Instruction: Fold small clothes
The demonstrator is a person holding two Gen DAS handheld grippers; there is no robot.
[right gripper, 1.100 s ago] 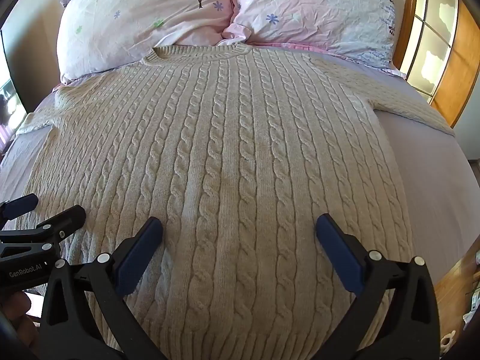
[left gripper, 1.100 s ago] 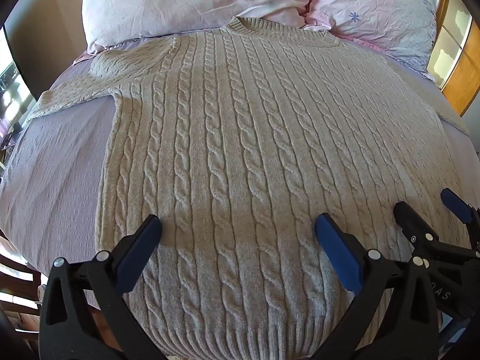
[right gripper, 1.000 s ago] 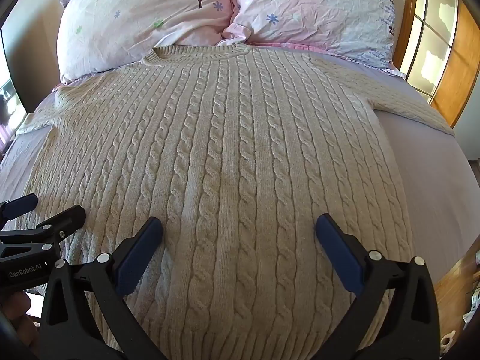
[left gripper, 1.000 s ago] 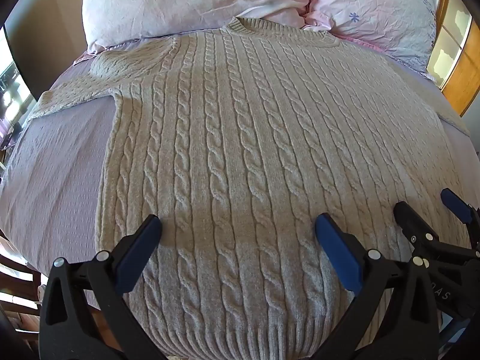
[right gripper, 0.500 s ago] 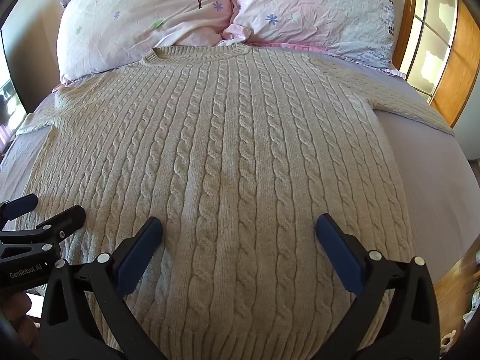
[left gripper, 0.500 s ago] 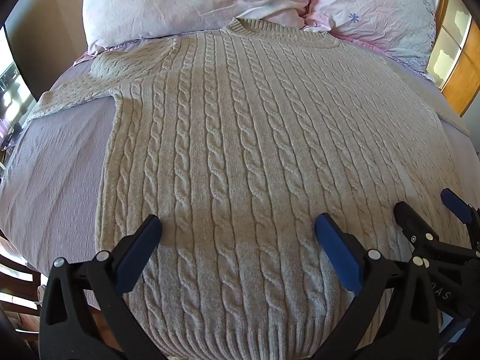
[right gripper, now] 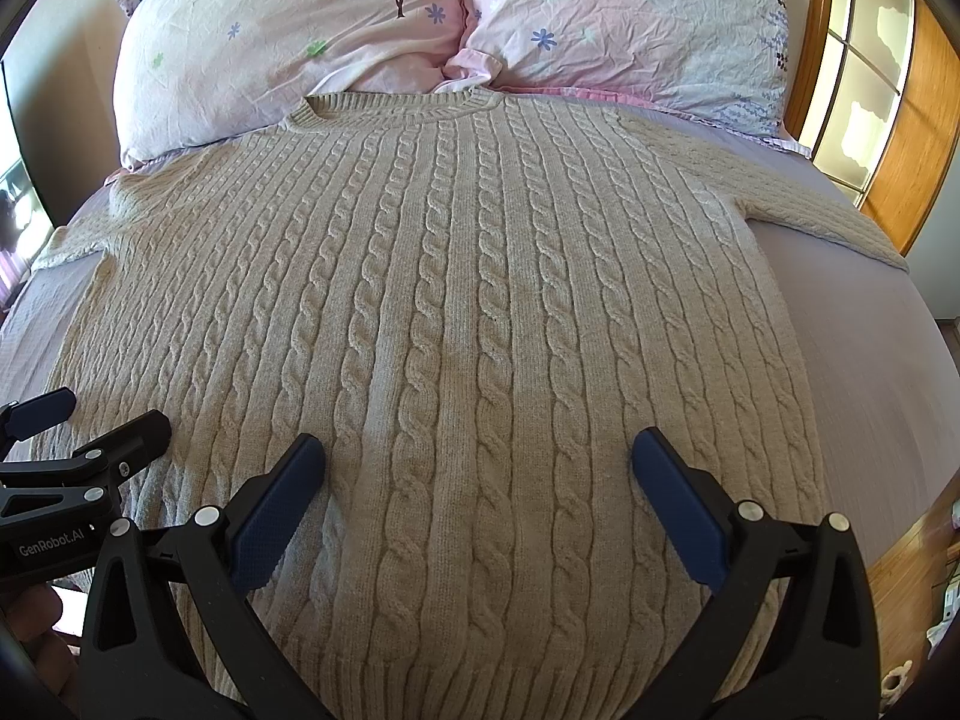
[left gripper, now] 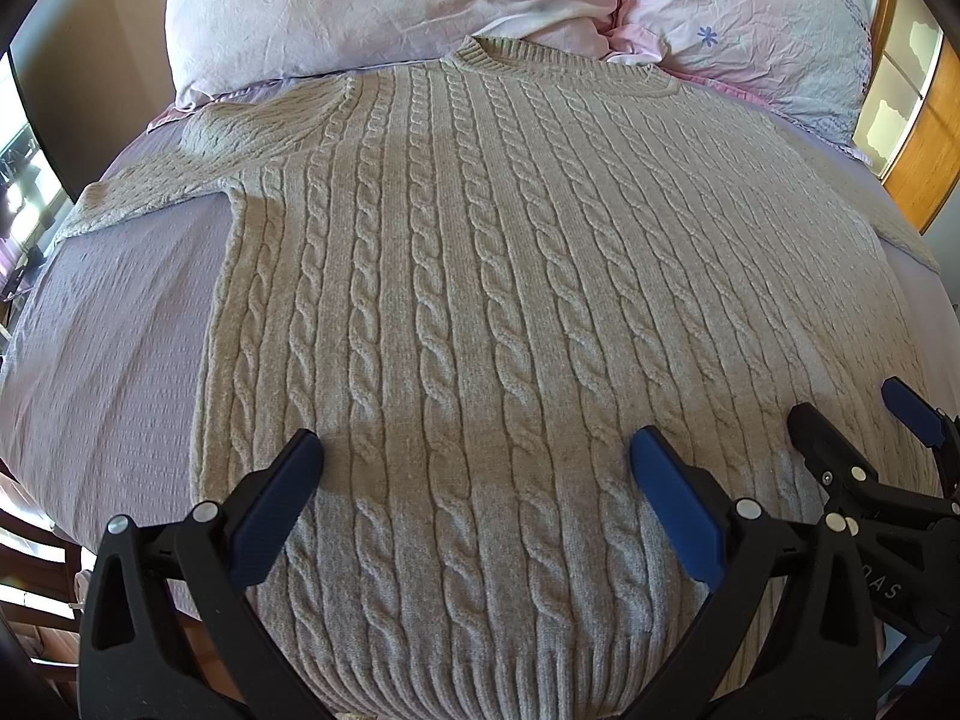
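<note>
Bare sheet (left gripper: 108, 348) both sides of sweater (left gripper: 480, 300); pillows (right gripper: 420, 18) probably blocking far end.

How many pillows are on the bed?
2, side by side at the head of the bed, above the sweater collar: the tree-print pillow on the left, the flowered pillow on the right, touching. None seems hidden.
</note>
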